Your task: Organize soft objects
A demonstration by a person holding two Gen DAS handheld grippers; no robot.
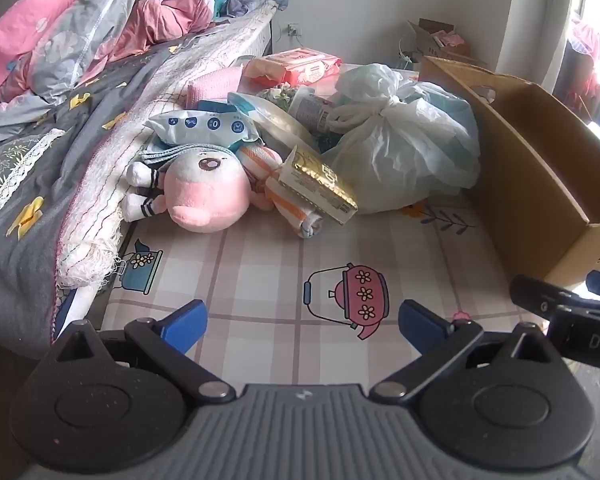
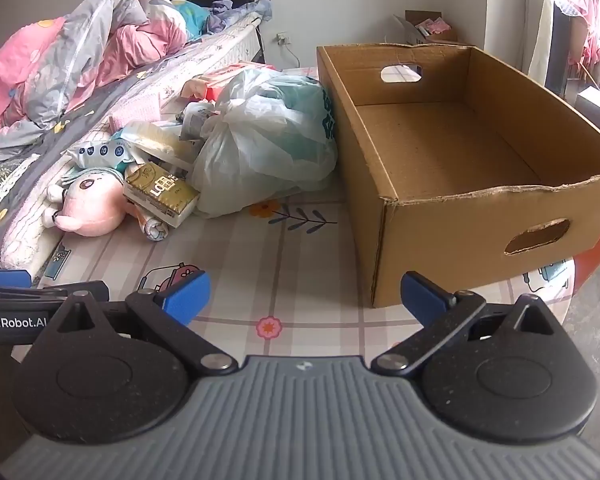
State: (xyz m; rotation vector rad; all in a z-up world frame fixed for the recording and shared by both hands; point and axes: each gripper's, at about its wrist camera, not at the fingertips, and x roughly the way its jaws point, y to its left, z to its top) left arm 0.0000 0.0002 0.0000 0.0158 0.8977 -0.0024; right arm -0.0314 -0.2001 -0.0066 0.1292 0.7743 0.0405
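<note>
While both my left tongs (image 1: pixel 302 320) and right tongs (image 2: pixel 304 294) hang wide and hold nothing, the cardboard box (image 2: pixel 452 208) beside the pile holds nothing visible. Pink plush toy (image 1: pixel 204 192) lies against the bed (image 1: pixel 40 184), snout toward me, long axis running away toward the tied plastic bag (image 1: pixel 400 148).

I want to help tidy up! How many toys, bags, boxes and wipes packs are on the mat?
Pink plush toy: 1
Tied plastic bag: 1
Open cardboard box: 1
Gold carton: 1
Blue-and-white wipes pack: 1
Total: 5
</note>
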